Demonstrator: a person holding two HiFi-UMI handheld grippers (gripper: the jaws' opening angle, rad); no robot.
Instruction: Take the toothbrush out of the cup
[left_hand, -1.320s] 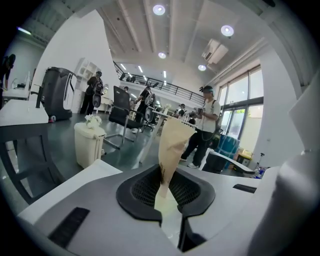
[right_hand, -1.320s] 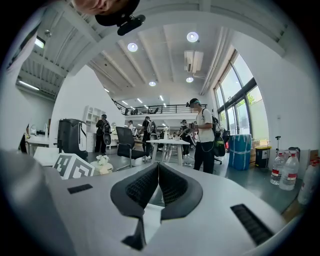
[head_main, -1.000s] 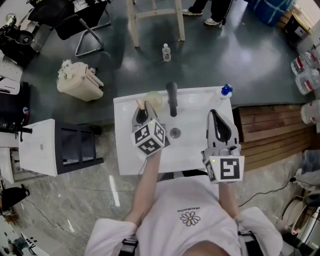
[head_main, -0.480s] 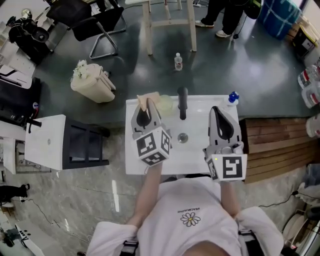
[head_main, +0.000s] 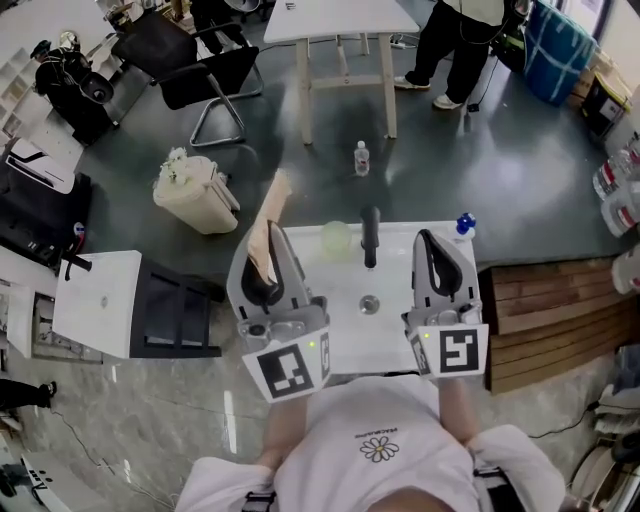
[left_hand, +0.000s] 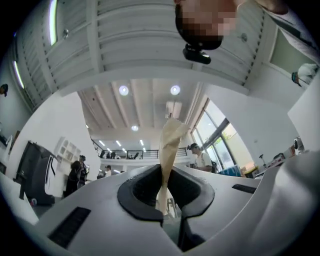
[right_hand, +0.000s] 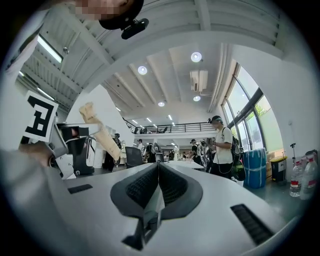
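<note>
Head view: left claw (head_main: 267, 255) pinching toothbrush (head_main: 272, 208) low on handle, rest sticking out past jaws. Cup (head_main: 335, 237) off to claw's right, brush clear of it, so likely lifted out. Right claw (head_main: 437, 262) parked over sink (head_main: 340, 295), seemingly unneeded.
Left gripper view: narrow gap, handle nipped between pads.
Right gripper view: closed on nothing, toothbrush off to its left.

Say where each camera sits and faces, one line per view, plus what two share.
Head view: on the head, steeply down at the sink; their shirt shows.
Left gripper view: on the left claw, facing upward; jaws grip the toothbrush.
Right gripper view: on the right claw, facing the room; jaws shut.
Shared: toothbrush, all three.
</note>
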